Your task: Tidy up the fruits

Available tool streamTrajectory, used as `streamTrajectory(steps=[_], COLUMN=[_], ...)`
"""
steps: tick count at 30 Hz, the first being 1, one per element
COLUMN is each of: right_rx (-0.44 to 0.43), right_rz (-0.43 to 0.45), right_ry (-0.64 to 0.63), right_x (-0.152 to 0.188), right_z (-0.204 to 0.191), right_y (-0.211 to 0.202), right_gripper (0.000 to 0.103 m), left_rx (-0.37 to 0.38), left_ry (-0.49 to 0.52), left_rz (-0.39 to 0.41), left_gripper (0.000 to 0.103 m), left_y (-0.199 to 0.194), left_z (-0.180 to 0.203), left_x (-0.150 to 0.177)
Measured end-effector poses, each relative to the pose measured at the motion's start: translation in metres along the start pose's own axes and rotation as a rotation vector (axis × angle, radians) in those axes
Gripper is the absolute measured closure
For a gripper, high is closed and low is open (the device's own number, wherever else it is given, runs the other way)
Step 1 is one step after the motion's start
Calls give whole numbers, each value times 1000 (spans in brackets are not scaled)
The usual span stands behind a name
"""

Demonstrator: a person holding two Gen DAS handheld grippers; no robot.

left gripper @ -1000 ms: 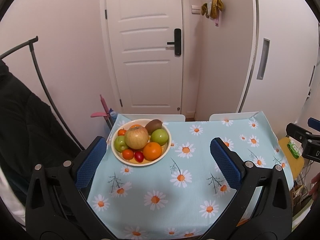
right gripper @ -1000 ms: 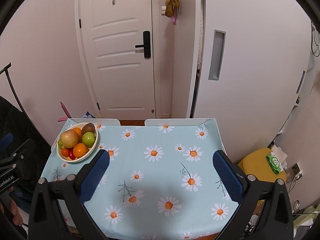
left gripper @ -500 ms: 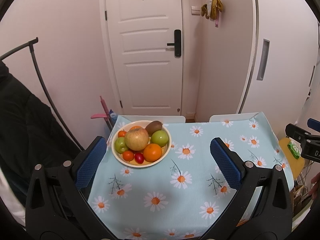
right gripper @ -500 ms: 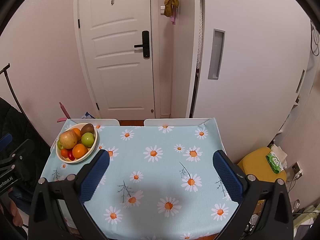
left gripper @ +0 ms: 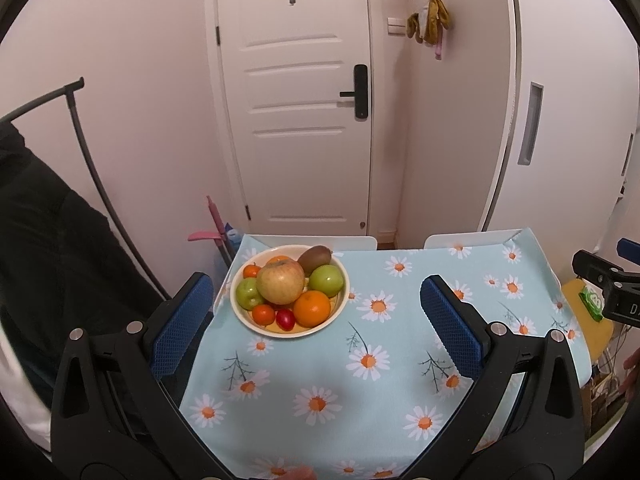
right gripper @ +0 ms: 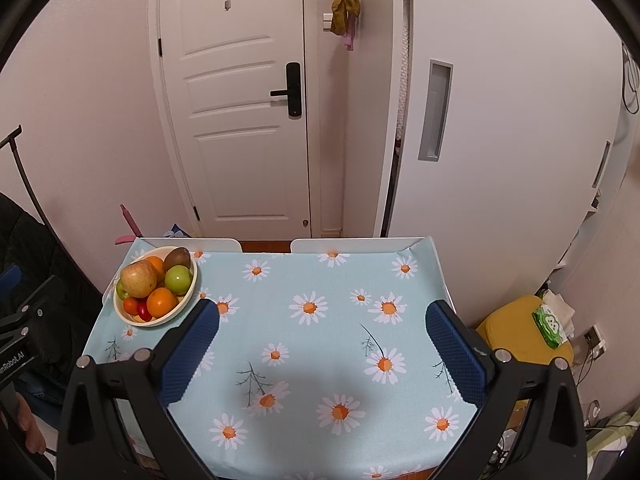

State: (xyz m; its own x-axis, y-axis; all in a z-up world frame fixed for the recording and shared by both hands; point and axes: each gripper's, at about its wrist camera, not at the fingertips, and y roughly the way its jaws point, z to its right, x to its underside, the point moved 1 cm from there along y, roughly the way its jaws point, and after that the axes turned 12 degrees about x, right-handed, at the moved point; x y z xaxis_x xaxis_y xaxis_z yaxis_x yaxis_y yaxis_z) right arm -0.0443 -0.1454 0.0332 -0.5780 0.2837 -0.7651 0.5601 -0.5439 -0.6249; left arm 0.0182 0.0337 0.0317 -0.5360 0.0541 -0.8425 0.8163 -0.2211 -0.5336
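In the bowl [left gripper: 343, 280] at the far left corner of the surface [left gripper: 400, 360], the fruits are heaped so that a big apple [left gripper: 280, 282] hides most of an orange behind it; the small red one [left gripper: 285, 318] is hard to name. The left hand-held gripper [left gripper: 316, 320] hangs above the near edge, fingers spread and empty; the right hand-held gripper [right gripper: 322, 344] hovers likewise, spread wide. A daisy-print cloth covers the surface, with a white door [right gripper: 240, 120] beyond.

bowl [left gripper: 343, 280]: 1 | large apple [left gripper: 280, 282]: 1 | green apples [left gripper: 326, 280]: 2 | kiwi [left gripper: 314, 258]: 1 | big orange [left gripper: 312, 308]: 1 | red cherry tomato [left gripper: 285, 319]: 1
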Motion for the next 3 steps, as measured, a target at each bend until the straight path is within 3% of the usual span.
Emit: streamTrajectory(steps=[3], right_rx=[1], right_rz=[-1], right_ry=[1], right_x=[0], right_z=[0], right_y=[0], right_gripper=[0], left_rx=[1], left_ry=[-4], left_rz=[8], left_gripper=[0], left_y=[-2], left_z=[0], left_x=[1])
